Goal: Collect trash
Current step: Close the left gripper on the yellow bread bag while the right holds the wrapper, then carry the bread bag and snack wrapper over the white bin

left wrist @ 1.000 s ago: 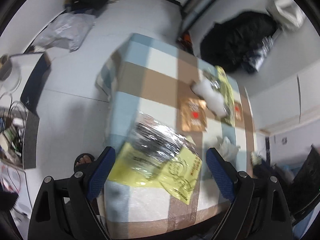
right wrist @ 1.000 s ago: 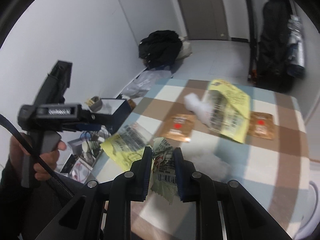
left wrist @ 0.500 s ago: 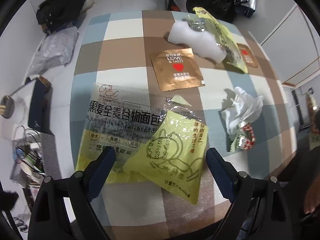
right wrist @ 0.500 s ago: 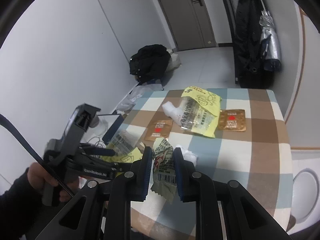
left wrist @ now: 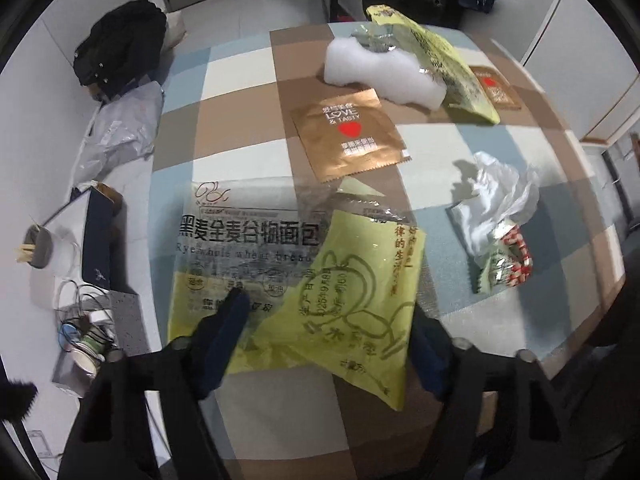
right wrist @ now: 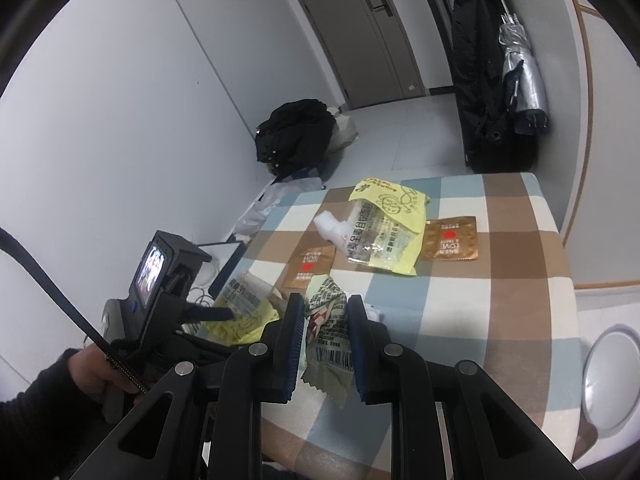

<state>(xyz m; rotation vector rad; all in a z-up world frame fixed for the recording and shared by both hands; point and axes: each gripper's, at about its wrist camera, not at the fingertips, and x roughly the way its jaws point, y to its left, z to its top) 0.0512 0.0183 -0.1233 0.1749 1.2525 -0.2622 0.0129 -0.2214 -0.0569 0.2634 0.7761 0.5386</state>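
Crinkled wrapper (right wrist: 326,328) pinched in right tongs (right wrist: 322,334).

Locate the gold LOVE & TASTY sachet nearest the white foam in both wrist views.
Left wrist: gold sachet upper centre, on a brown check, just below the white foam.
Right wrist: gold sachet mid-frame, left of the foam.
Shared landmark: the foam block.
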